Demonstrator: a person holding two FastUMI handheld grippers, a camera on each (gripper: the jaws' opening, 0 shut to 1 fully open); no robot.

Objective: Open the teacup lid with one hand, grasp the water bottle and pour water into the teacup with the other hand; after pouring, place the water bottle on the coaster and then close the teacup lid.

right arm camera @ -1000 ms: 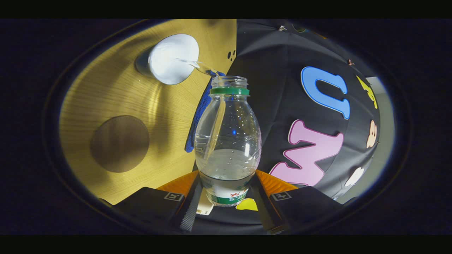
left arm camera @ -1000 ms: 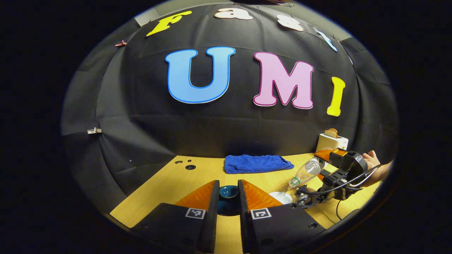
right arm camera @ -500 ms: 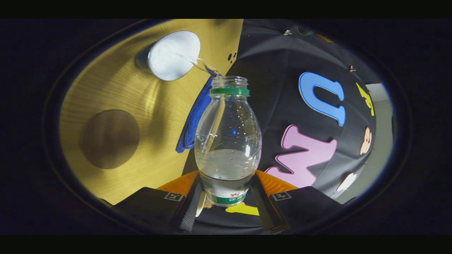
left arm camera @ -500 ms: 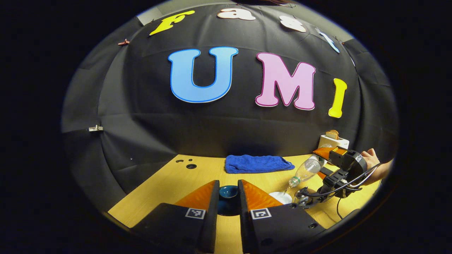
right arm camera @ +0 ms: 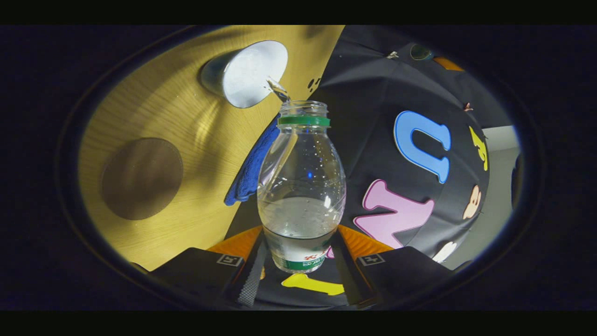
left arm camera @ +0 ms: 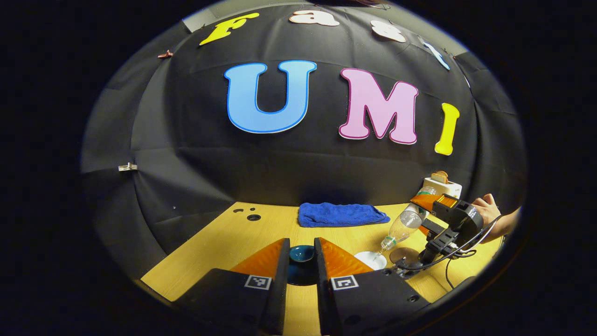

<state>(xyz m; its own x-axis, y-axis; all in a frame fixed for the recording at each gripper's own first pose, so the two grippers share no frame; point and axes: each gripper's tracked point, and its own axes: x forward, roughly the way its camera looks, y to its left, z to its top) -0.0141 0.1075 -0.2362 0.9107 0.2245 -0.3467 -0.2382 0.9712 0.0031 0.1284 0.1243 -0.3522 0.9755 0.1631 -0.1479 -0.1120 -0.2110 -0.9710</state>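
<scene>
A yellow wooden table (left arm camera: 242,233) runs to the black booth wall. The left gripper (left arm camera: 301,261) is clamped on the dark blue teacup lid (left arm camera: 301,253), both fingers pressing its sides, held above the table. To its right, the right gripper (right arm camera: 298,254) grips the water bottle (right arm camera: 301,186), tipped mouth-down, a thin stream falling into the white teacup (right arm camera: 247,72). Just beside the cup lies the brown coaster (right arm camera: 141,178). Beyond, a blue towel (left arm camera: 343,214) and a white toaster (left arm camera: 443,186).

Dim booth, warm glare, fisheye-warped edges
</scene>
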